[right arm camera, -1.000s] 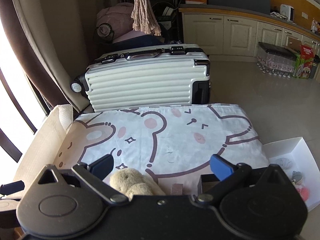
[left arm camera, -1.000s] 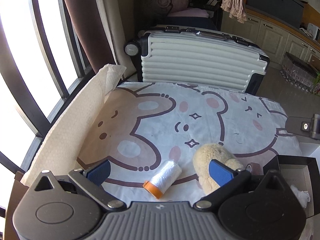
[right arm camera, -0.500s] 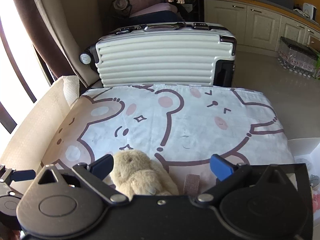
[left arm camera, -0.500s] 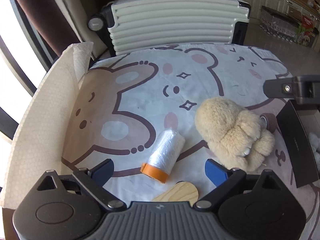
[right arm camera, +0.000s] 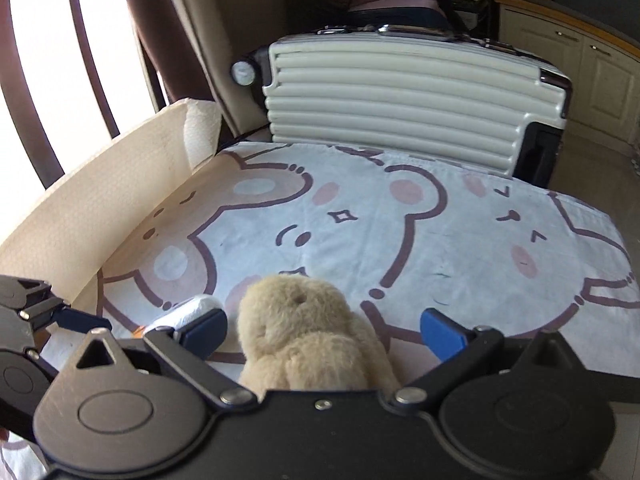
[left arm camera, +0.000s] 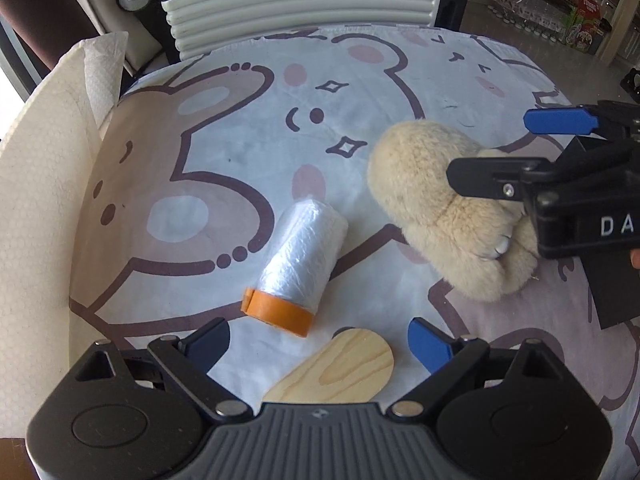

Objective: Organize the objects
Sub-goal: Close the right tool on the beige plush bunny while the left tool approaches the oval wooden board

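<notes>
tan plush fur is what sits between your right gripper (right arm camera: 322, 330) pads: a soft, rounded stuffed toy (left arm camera: 444, 216) lying on the cotton-looking bear-print cloth (left arm camera: 248, 128). that gripper's blue pads stand wide on either side of the toy and press on nothing; it reaches over the toy at a shallow downward slant from 3 o'clock in the left wrist view. your left gripper (left arm camera: 318, 340) tilts steeply down at the cloth, its blue pads spread wide and gripping nothing. just ahead of it at 12 o'clock lies a cylindrical roll of crinkly clear plastic film (left arm camera: 300, 256) with a smooth orange end band, resting on its side. a flat, round-ended piece of pale wood (left arm camera: 344, 368) with visible grain lies at 6 o'clock from the roll, between the left pads and touching neither. a ribbed, hard-shelled cream suitcase (right arm camera: 404, 100) stands past the cloth's far edge at 12 o'clock. dimpled white foam sheet (left arm camera: 36, 208) rises along the cloth at 9 o'clock.
</notes>
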